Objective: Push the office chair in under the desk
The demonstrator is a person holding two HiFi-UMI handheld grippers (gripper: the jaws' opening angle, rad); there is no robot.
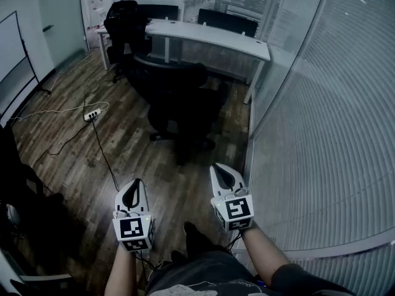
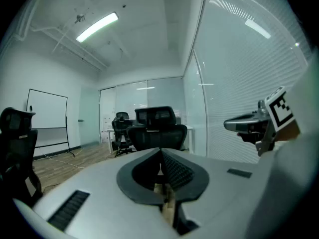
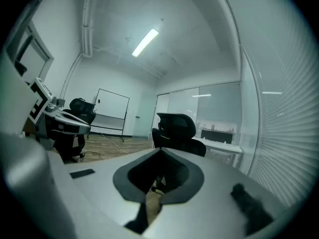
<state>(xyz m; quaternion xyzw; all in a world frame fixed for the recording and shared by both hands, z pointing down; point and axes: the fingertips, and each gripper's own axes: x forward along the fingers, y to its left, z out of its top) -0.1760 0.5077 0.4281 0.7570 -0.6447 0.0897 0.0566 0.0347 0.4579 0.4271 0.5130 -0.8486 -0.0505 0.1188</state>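
A black office chair (image 1: 176, 100) stands on the wood floor, its back toward me, a step short of the white desk (image 1: 210, 37). The same chair (image 2: 157, 129) shows straight ahead in the left gripper view, and its headrest and back (image 3: 177, 131) fill the middle of the right gripper view. My left gripper (image 1: 131, 195) and right gripper (image 1: 222, 176) are held low in front of me, side by side, both shut and empty. Neither touches the chair; bare floor lies between them and it.
A second black chair (image 1: 123, 20) sits at the desk's left end. A power strip (image 1: 92, 113) with cables lies on the floor to the left. A glass wall with blinds (image 1: 321, 116) runs along the right. A whiteboard (image 1: 12, 48) stands far left.
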